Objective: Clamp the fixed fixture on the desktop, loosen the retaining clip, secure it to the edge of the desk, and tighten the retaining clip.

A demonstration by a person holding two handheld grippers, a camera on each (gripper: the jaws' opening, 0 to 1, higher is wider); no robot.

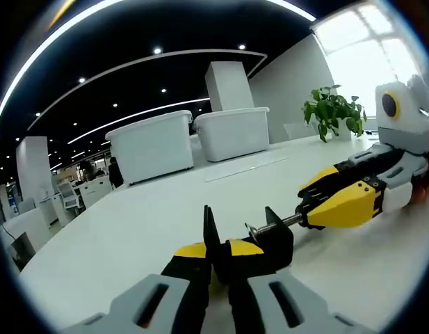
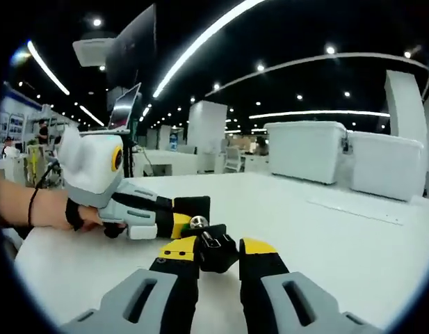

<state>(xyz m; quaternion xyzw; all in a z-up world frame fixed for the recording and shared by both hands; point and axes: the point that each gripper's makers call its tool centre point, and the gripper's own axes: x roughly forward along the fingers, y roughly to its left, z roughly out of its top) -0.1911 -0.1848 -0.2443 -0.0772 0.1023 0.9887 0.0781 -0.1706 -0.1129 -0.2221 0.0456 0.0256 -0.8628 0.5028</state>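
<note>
Fixture [image 1: 259, 240], one, on the bench [image 1: 131, 229]: your left gripper [image 1: 215, 261] clamps its body, right gripper [image 1: 339, 198] pinches its screw; two white bins [image 1: 155, 145] behind.

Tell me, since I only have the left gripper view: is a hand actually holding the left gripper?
Observer: Yes. In the right gripper view a bare hand grips the left gripper at its rear, while its jaws clamp the black fixture.
Operator: Anything behind that hand?
Observer: A tilted dark screen stands on a further desk beyond it.
</note>
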